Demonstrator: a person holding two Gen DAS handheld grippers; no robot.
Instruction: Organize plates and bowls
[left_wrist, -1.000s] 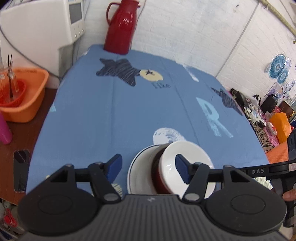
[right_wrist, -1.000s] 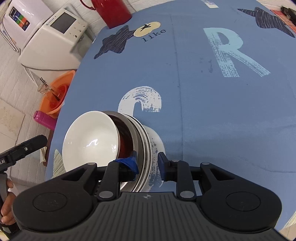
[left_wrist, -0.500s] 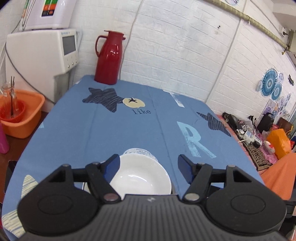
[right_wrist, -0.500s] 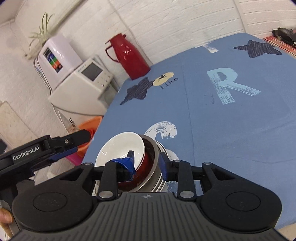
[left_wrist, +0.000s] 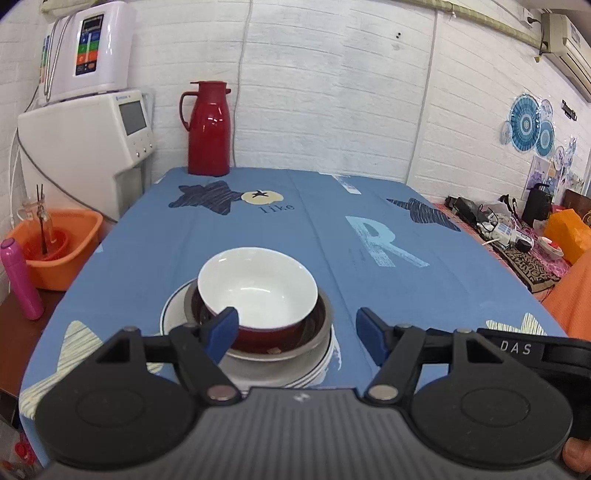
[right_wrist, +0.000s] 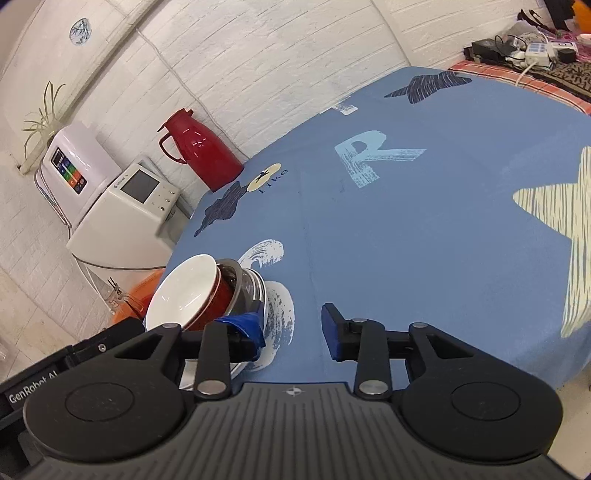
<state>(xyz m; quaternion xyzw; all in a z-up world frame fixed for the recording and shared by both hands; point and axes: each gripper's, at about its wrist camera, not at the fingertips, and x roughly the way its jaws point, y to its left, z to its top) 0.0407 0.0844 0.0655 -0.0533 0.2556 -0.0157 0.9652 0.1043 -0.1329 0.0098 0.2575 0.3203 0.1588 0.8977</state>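
Both sets of jaws are wide open and empty, with the nested bowl stack (left_wrist: 258, 295) sitting dead ahead of the left gripper (left_wrist: 297, 332), which looks nearer than the right gripper (right_wrist: 291, 328).

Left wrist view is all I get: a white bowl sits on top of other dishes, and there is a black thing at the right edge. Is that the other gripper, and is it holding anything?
Observer: Yes. The right wrist view shows the right gripper open, with nothing between its fingers. The stack of dishes sits off to its left, on the cloth.
Visitor: Anything up by that white machine with the coloured buttons that I can't see?
Observer: A thin-leaved plant stands by the wall just beyond the white machine.
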